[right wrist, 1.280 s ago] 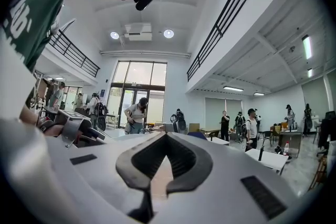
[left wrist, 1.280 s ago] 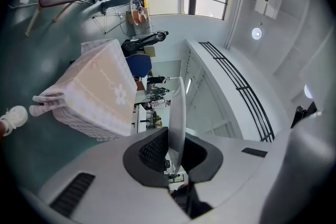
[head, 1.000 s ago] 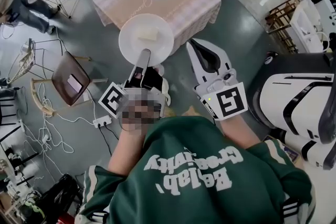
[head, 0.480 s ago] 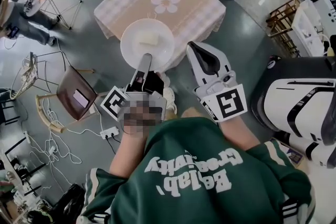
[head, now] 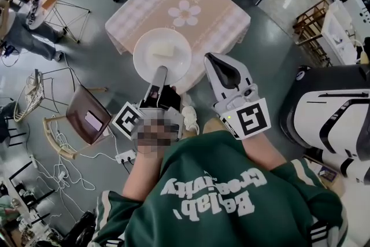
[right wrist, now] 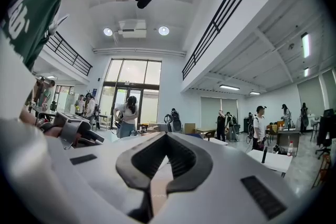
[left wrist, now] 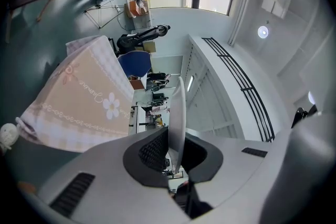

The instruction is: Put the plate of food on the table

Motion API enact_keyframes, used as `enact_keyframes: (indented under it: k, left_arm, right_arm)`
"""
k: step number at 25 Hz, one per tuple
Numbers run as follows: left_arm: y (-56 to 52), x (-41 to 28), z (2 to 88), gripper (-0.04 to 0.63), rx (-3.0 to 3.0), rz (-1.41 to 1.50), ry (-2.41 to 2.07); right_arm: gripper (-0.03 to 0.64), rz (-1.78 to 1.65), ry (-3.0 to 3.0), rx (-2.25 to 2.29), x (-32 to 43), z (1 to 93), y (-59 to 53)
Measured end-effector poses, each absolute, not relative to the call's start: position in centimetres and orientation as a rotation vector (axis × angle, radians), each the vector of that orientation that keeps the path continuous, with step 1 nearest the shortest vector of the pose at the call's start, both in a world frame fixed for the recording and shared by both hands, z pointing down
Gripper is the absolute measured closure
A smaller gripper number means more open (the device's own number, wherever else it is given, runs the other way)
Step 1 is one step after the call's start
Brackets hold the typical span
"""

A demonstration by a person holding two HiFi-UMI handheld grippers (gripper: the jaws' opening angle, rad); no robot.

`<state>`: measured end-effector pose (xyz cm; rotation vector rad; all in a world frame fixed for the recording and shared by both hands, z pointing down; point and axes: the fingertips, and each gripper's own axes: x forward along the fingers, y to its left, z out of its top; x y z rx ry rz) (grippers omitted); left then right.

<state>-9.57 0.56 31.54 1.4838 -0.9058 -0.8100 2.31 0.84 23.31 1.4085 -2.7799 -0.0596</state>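
The fingers of the left gripper are standing narrow and pinching the near rim of the white plate, one pad on each face of the lip, with the plate reaching out flat beyond them. The right gripper is hanging just beside it, its fingers pressing together on nothing. The plate is riding in the air over the near edge of the cloth-covered surface, not yet resting on it, and is carrying a pale block of food loose near its centre. Judgement: the plate is appearing stiff, smooth and breakable, and the single rim hold is leaving all its weight levering on the pads, so it is likely tending to droop or slip if tilted, and the food to slide. The rim nearest the person, taken deep over the lip, is appearing the soundest hold, with the plate being kept level
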Motion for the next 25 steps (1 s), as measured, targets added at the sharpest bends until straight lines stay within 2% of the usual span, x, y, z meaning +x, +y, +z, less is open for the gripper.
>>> enact_keyframes:
  k: [25]
  left_arm:
    - [-1.6, -11.5, 32.1, 0.565, 1.486, -0.795, -0.906]
  right_arm:
    - [0.601, -0.056, -2.760, 1.408, 0.8, 23.6, -0.9]
